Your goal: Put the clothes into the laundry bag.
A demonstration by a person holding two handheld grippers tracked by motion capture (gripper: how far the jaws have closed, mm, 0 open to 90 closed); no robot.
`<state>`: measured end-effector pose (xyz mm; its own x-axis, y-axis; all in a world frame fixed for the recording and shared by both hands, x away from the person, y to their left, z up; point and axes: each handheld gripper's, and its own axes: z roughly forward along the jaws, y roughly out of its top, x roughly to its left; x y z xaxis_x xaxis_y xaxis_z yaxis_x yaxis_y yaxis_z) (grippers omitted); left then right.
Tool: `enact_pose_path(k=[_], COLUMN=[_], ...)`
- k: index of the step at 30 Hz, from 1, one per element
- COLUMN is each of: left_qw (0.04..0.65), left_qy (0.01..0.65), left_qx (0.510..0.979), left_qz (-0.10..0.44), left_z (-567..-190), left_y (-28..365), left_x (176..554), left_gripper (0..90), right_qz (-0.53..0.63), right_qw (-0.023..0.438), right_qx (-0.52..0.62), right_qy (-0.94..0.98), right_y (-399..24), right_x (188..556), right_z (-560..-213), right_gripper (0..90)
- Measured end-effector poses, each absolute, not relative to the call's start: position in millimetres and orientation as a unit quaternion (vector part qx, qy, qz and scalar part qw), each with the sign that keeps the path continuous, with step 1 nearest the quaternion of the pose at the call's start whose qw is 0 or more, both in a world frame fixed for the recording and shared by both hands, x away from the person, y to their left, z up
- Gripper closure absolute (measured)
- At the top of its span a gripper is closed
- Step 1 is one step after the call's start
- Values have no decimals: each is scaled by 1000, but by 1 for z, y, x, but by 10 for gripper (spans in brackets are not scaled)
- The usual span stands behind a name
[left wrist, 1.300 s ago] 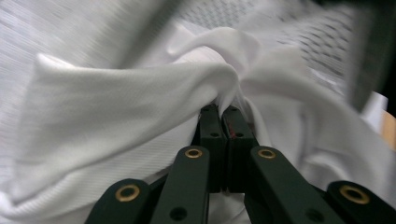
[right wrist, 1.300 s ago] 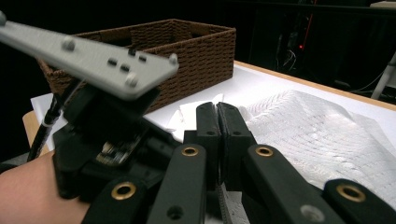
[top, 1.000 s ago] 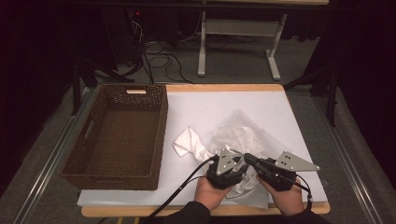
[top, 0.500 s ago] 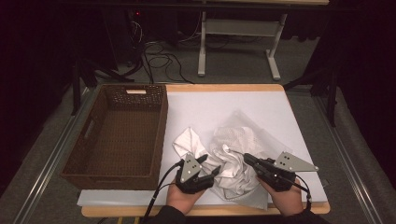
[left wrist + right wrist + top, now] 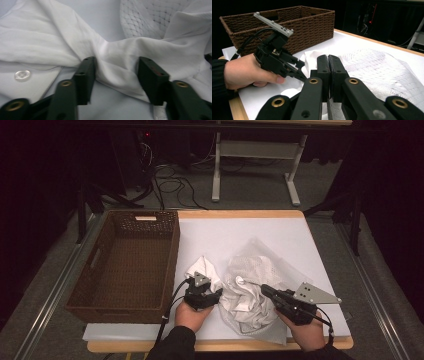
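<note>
Between the two black jaws of my left gripper [image 5: 116,75] lies a fold of the crumpled white cloth garment [image 5: 120,52], bunched into a ridge that runs across the gap. Those jaws stand apart and have just been closing in; the left one meets the fold at its tip, while the right one stands beside it, and I cannot tell whether it presses. Just off to the left of that gripper, a clear round button [image 5: 22,74] sits on a flat band of the same cloth. From above, my left gripper [image 5: 212,293] rests low on the smaller white bundle, with the brown woven rectangular basket [image 5: 125,265] close on its left.

My right gripper [image 5: 328,62] has its jaws pressed fully together, and a thin edge of the white mesh fabric [image 5: 382,70] seems pinched between them, though I cannot be sure. That mesh spreads ahead and to the right of it over the white sheet covering the table [image 5: 235,232]. From above, my right gripper [image 5: 263,289] points toward the garment pile, well apart from the basket.
</note>
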<state>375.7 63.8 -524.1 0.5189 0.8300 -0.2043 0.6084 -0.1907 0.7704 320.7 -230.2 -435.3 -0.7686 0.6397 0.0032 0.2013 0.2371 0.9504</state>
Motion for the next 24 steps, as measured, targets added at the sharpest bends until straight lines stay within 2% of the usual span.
enact_pose_path(k=[3,4,5,13,19,24], left_qw=[430,433,437,522,569,581], left_qy=[466,468,467,433,371,305], left_qx=[765,764,762,716,714,737], left_qz=[112,100,103,163,171,165], left_z=[-524,-524,-523,-487,-464,-459], left_y=[62,63,63,64,40,10], left_x=[376,376,375,350,328,311], left_gripper=[710,822,852,870,872,872], right_qz=[553,552,552,552,551,549], right_qw=[197,199,198,199,202,202], right_qx=[276,276,277,282,284,290], right_qy=[761,761,761,759,759,757], right_y=[-230,-230,-230,-231,-231,-232], right_x=[321,321,320,321,322,323], right_z=[-436,-435,-435,-436,-437,-437], right_gripper=[897,897,897,897,897,897])
